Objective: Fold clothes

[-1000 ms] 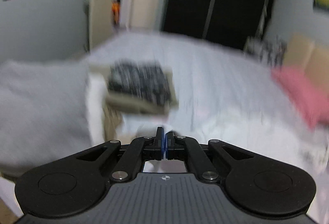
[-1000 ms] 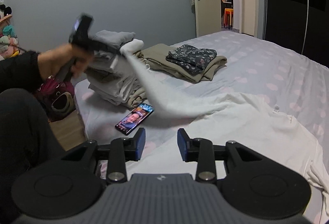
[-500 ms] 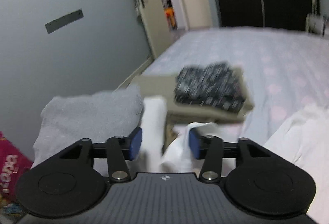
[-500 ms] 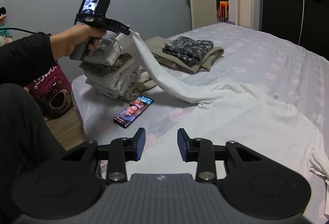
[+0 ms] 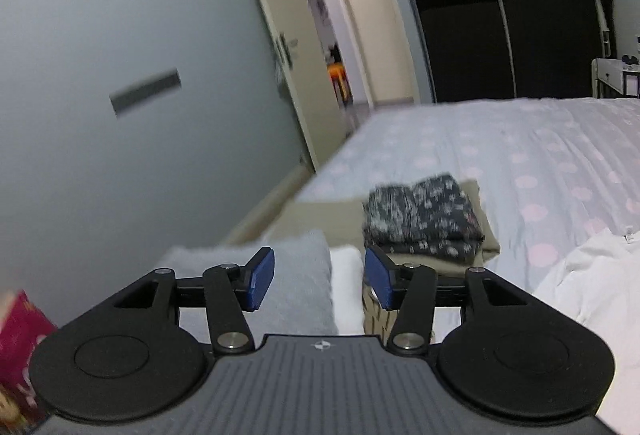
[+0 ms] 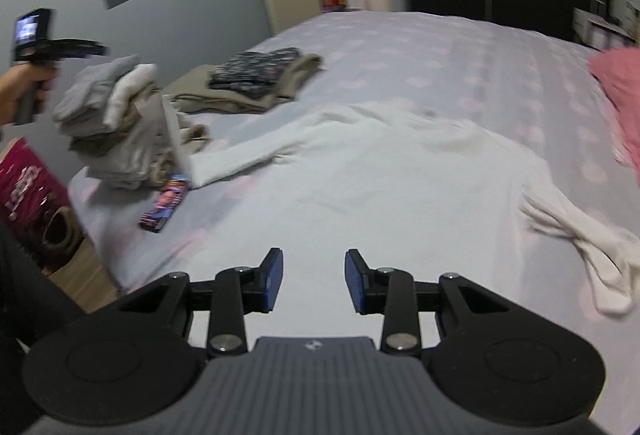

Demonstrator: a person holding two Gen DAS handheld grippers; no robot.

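White shirt (image 6: pixel 384 163) lies spread on the bed (image 6: pixel 460 47); left gripper (image 5: pixel 319 277) and right gripper (image 6: pixel 313 281) both spread, holding nothing

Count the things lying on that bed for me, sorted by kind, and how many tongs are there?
Stacks of folded clothes: 2, the tall stack and the low stack
Unfolded white shirt: 1
Phone: 1
Pink pillow: 1
Tongs: 2, left tongs and right tongs, both open
Total: 7
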